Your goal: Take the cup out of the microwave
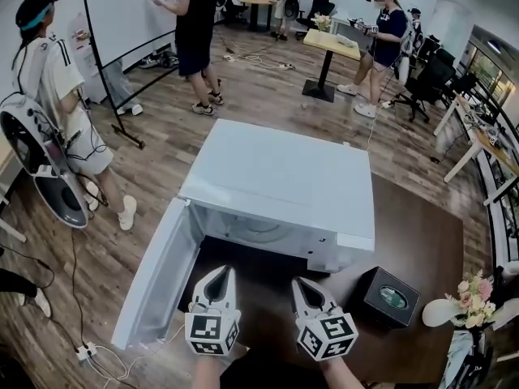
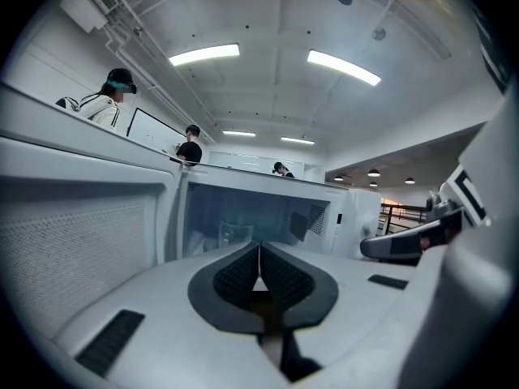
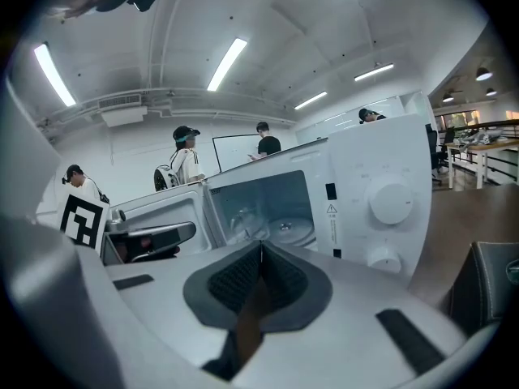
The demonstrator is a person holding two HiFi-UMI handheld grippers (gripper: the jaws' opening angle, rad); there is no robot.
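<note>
White left gripper (image 1: 226, 271) level beside right gripper (image 1: 298, 282)

head looks steeply down; both gripper views face microwave (image 1: 276, 185).

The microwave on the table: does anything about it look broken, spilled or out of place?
Nothing stands out. The microwave sits on the table with its door swung open to the left, and a clear cup stands upright inside with no spill visible.
</note>
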